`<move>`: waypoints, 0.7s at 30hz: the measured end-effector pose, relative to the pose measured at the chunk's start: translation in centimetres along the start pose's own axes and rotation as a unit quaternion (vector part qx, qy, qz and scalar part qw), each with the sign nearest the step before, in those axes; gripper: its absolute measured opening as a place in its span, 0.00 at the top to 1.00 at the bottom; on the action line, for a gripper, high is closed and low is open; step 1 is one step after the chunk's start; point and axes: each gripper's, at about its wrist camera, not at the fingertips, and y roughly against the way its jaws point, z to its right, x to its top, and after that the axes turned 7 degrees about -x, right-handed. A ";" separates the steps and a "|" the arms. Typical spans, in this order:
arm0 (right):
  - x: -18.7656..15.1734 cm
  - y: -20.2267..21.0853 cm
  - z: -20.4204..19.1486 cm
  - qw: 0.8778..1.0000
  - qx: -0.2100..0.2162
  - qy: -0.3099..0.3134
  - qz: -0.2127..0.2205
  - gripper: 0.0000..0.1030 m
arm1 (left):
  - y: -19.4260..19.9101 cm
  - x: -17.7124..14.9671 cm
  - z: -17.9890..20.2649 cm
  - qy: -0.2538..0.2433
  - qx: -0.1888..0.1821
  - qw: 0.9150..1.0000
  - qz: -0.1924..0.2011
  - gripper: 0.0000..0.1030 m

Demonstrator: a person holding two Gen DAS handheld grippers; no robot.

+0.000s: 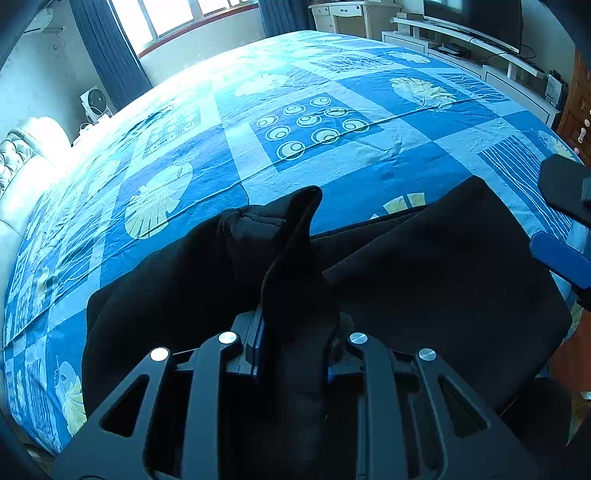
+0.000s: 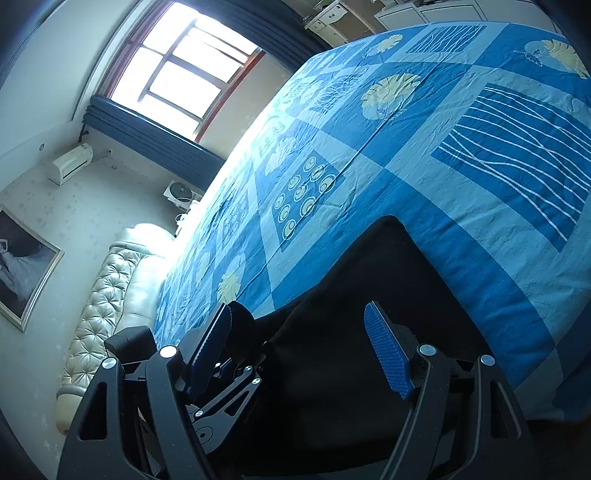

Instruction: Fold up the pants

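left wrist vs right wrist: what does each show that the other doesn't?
Left wrist only: the left gripper pinching a raised fold of the black pants, and a TV on a white unit.

Right wrist only: the right gripper open above the pants, a wall air conditioner and a framed picture.

Both: the pants on the blue patterned bedsheet, the window, the tufted headboard.

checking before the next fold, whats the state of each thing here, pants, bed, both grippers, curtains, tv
pants: black, lying on the bed, one bunched fold lifted up
left gripper: shut on the lifted fold of the pants
right gripper: open, nothing between its pads, over the pants
bed sheet: spread out, lightly wrinkled
curtains: drawn aside, window uncovered
tv: screen dark
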 end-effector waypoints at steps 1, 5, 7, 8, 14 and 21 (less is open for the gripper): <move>0.1 0.1 0.0 1.000 0.001 -0.001 0.001 0.28 | 0.4 -0.1 0.0 0.002 0.001 1.000 0.001 0.75; 0.4 0.4 0.2 1.000 0.006 -0.005 0.001 0.28 | 4.0 -0.7 -0.8 0.029 -0.025 0.999 0.022 0.29; 0.4 0.5 0.3 1.000 0.012 -0.007 -0.004 0.28 | 6.5 -1.3 -1.5 0.044 -0.023 0.998 0.047 0.09; 0.4 0.4 0.2 1.000 0.017 -0.007 -0.010 0.28 | 7.7 -1.7 -1.9 0.047 -0.024 0.997 0.058 0.08; -0.6 -1.1 -0.8 0.997 0.042 0.006 -0.057 0.28 | 11.6 -4.5 -5.9 0.046 -0.012 0.996 0.074 0.04; -3.3 -4.0 -3.7 0.989 0.064 0.043 -0.126 0.28 | 11.9 -9.8 -13.9 0.124 0.010 0.991 0.044 0.04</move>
